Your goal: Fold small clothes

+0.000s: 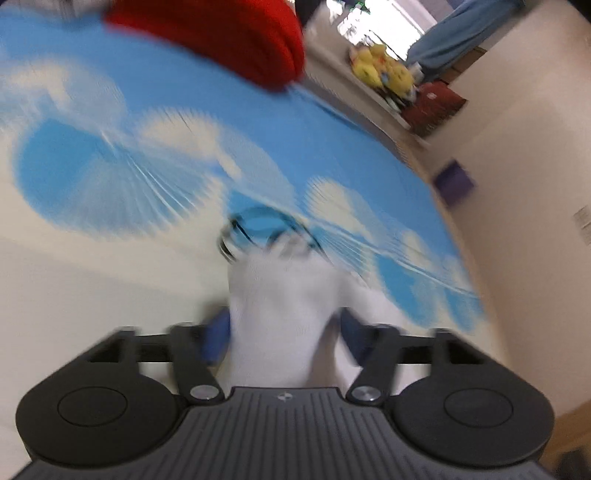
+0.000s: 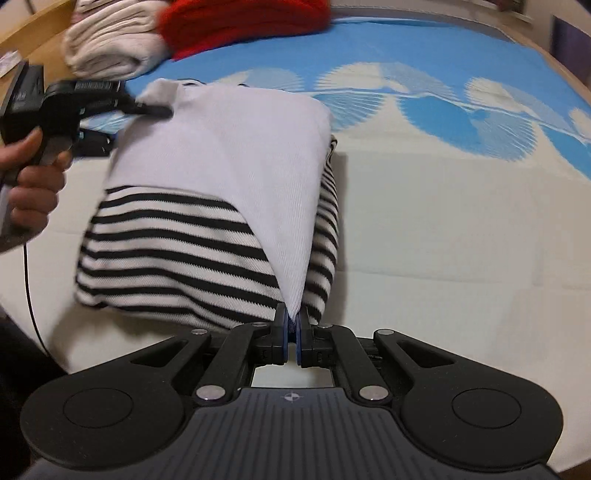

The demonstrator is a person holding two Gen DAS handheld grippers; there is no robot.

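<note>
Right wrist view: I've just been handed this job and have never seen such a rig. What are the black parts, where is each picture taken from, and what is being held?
There is no robot. A person carries a two-finger gripper in each hand, and each has a camera looking along its fingers.

In the right wrist view, the black frame at the bottom is the right gripper. It is shut on the edge of a white cloth lying over a striped garment. On the left, a hand holds the left gripper at the cloth's far corner.

The left wrist view is blurred. White cloth lies between that gripper's fingers, but a grip can't be confirmed.

Everything sits on a blue-and-white sheet. A red garment and a cream pile lie behind.
</note>
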